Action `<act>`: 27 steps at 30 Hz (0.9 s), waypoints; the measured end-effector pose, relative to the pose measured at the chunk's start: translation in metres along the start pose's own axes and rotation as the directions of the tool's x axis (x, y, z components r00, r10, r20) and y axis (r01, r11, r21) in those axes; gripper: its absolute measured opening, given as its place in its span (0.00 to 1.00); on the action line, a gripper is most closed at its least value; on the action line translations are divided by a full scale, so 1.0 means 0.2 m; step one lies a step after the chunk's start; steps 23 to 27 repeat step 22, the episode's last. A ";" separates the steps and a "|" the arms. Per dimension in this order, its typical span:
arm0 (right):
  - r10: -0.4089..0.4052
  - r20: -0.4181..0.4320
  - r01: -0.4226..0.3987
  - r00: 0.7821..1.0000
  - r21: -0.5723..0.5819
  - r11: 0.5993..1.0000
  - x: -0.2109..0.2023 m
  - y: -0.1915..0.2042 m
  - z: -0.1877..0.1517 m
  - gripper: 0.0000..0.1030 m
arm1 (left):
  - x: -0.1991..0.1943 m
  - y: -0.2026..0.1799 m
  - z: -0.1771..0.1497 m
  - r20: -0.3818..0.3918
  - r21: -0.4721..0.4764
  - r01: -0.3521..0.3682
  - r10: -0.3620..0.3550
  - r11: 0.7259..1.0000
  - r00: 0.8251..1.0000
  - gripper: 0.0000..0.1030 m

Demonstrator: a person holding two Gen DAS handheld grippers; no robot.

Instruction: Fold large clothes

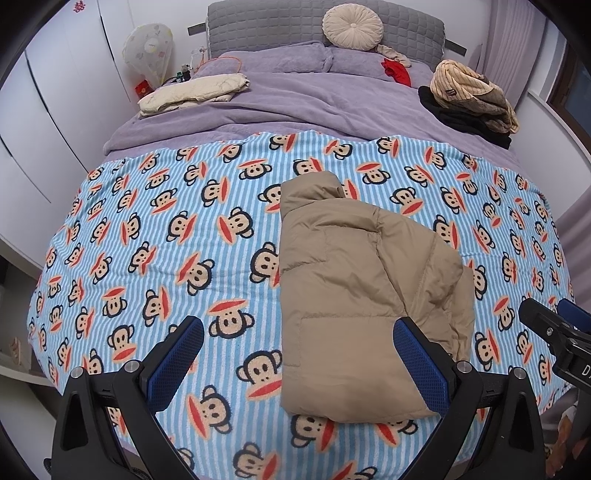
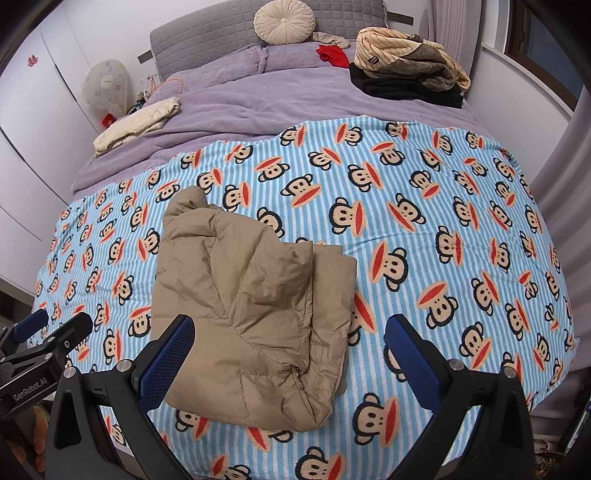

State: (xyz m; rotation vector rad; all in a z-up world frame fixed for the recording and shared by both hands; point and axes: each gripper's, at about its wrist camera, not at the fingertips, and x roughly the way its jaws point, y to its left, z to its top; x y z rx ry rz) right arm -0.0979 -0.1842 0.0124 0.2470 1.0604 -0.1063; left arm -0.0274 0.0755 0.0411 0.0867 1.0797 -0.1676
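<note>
Folded tan puffer jacket near the foot edge of the bed, on a monkey-print blanket; lilac bedding and grey headboard beyond. Left gripper and right gripper: fingers apart, holding nothing.

One tan jacket, two pillows, one round cushion, two grippers.

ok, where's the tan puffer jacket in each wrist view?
Left wrist: tan puffer jacket lies right of centre on the monkey-print blanket, lower half of frame.
Right wrist: jacket lies left of centre, lower half.
Shared landmark: round cream cushion against the grey headboard.
</note>
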 end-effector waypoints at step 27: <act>0.001 -0.008 -0.001 1.000 0.004 1.000 0.01 0.01 -0.01 1.00 | 0.01 0.00 0.01 -0.011 0.013 0.019 -0.019 1.000 1.000 1.00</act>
